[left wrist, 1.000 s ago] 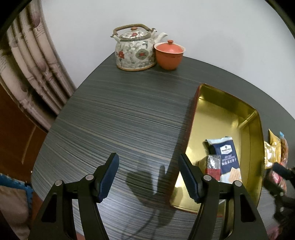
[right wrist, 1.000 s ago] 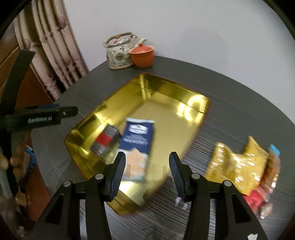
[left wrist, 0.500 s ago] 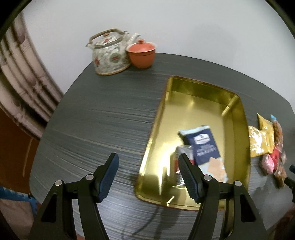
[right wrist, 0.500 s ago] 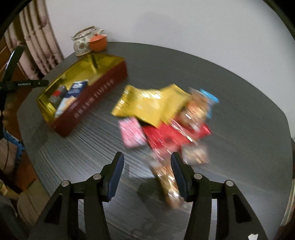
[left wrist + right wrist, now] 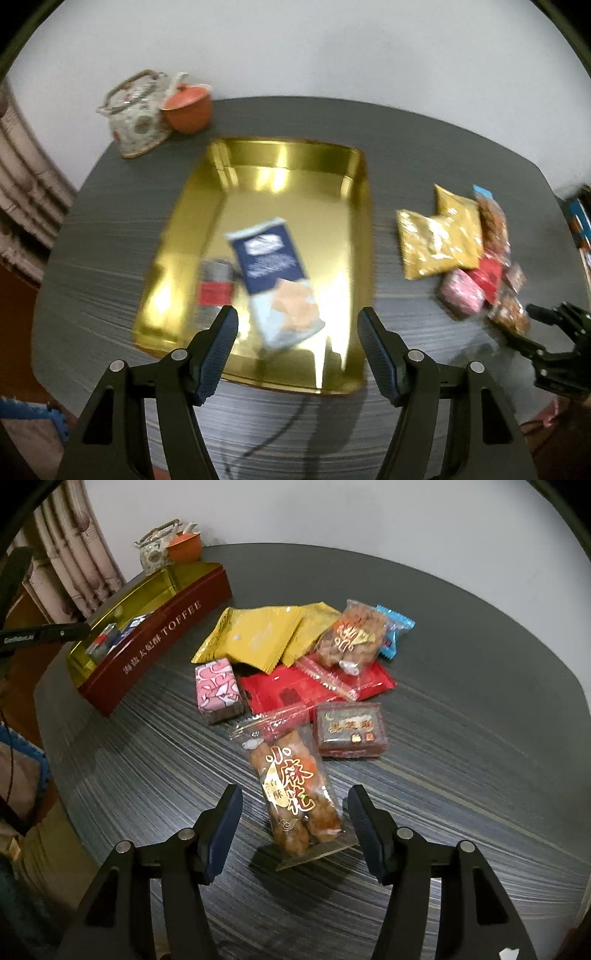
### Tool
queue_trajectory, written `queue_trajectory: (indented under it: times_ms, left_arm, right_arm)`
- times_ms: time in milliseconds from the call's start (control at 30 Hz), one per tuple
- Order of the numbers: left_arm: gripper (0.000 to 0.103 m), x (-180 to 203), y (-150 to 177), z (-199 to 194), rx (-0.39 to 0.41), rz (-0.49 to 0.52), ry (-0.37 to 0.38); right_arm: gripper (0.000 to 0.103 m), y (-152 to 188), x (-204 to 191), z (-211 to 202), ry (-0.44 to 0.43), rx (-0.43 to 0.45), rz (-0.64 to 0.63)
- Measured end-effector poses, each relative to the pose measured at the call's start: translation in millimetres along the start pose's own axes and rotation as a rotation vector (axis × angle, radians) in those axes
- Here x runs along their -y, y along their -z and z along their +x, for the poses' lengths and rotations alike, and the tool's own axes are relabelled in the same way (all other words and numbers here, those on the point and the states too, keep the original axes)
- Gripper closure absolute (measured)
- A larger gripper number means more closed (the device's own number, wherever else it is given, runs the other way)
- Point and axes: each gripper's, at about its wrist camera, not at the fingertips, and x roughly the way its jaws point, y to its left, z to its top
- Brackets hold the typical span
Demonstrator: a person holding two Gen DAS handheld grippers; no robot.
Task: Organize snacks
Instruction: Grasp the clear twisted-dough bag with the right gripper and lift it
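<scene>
Having swung from the tin, the right hand-held gripper (jaws spread) straddles the fried-twist packet.

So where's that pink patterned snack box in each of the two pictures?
Left wrist view: pink box far right, beside the red packet.
Right wrist view: pink box left of centre, between the tin and the red packet.
Shared landmark: gold-lined tin.
</scene>
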Motion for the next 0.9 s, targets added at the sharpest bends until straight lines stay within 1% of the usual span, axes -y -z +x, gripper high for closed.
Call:
queue_trajectory:
  times_ms: [200,367,400,433,500,567,700,767,900]
  left_arm:
    - [0.035,37.2,3.1,13.0,-0.045,0.027,0.031]
    - [0.035,65.6,2.2,22.0,-0.072,0.045,0.051]
    - [0.033,71.5,1.9,24.0,-0.076,0.046,0.049]
    - [0.032,76.3,1.9,25.2,-0.073,0.048,0.033]
    - [0.029,84.1,1.8,27.4,-0.072,0.052,0.006]
    - [0.029,86.1,1.7,27.4,-0.071,0.041,-0.008]
    - [0.029,83.0,0.9,23.1,-0.063,0.004,-0.006]
    - [0.029,83.0,-0.3,16.1,-0.040,-0.020,-0.006]
    - [0.029,88.1,-2.5,5.0,-0.021,-0.023,0.012]
  right_arm:
    - [0.048,3.9,4.5,9.1,-0.019,0.013,0.018]
    - [0.056,6.6,7.3,7.2,-0.029,0.042,0.023]
    - [0.058,7.4,7.4,7.0,-0.029,0.045,0.022]
    - [0.062,9.6,6.5,5.9,-0.021,0.050,0.017]
    - [0.063,13.4,6.2,3.8,-0.011,0.054,0.013]
    - [0.063,19.1,6.1,0.9,0.000,0.056,0.015]
    - [0.064,31.7,13.1,-6.4,0.019,0.055,0.038]
    - [0.064,39.9,21.6,-11.0,0.034,0.054,0.063]
    - [0.064,51.5,43.9,-18.5,0.084,0.055,0.149]
